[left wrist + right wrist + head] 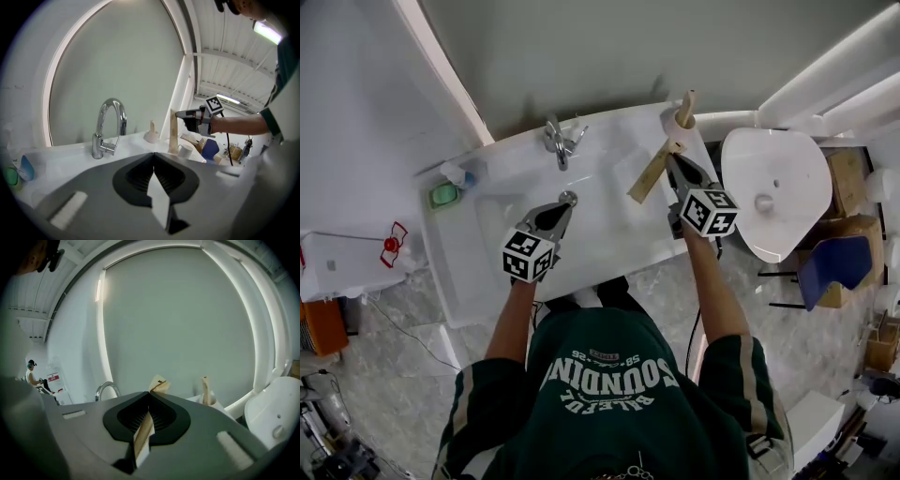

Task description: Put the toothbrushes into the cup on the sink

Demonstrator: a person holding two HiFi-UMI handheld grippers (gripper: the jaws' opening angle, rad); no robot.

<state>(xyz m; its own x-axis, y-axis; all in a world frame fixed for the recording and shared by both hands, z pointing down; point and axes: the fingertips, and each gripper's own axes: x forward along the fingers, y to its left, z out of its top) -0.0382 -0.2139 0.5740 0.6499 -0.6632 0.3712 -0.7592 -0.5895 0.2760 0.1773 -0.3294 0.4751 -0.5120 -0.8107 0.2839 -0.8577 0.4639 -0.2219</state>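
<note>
On the white sink (609,234), a white cup (673,122) stands at the back right corner with one tan toothbrush (685,101) upright in it. My right gripper (672,159) hovers just in front of the cup, shut on a long tan toothbrush box (652,174) that slants down to the left. The right gripper view shows the box (158,386) poking out past the jaws, with the cup (209,401) ahead on the right. My left gripper (566,202) is over the basin, shut on a white flat strip (158,199); what that strip is I cannot tell.
A chrome tap (558,141) rises at the back of the basin. A green soap dish (443,194) and a small blue item (467,175) sit at the sink's left corner. A white toilet (773,187) stands right of the sink, with boxes (844,178) beyond.
</note>
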